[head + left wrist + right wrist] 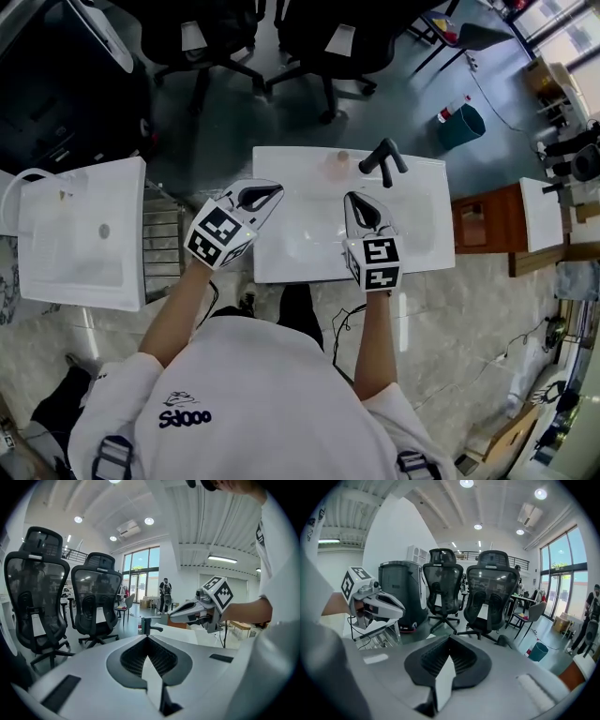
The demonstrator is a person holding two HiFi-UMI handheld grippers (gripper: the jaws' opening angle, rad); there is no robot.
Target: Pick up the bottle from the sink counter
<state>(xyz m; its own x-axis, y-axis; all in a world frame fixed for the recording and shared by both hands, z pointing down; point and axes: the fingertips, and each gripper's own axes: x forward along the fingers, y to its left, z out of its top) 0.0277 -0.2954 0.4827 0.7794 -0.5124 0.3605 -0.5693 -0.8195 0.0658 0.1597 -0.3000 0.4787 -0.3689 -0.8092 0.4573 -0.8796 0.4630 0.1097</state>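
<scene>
A small pale, see-through bottle (pixel 337 167) stands upright on the back rim of the white sink counter (pixel 281 262), just left of the black faucet (pixel 383 156). Over the basin, my left gripper (pixel 277 190) hangs to the bottle's lower left, shut and empty. My right gripper (pixel 357 201) hovers just short of the bottle and faucet, also shut with nothing in it. In the left gripper view my jaws (pixel 148 638) meet at the tip; the faucet (pixel 147 625) and right gripper (pixel 174 616) lie beyond. In the right gripper view the shut jaws (pixel 450 640) point at chairs; the left gripper (pixel 399 610) shows at left.
A second white sink (pixel 84 234) stands to the left, with a metal rack (pixel 164 234) between the two. Black office chairs (pixel 319 37) stand beyond the counter. A teal bin (pixel 461 125) and a wooden table (pixel 478 225) are to the right.
</scene>
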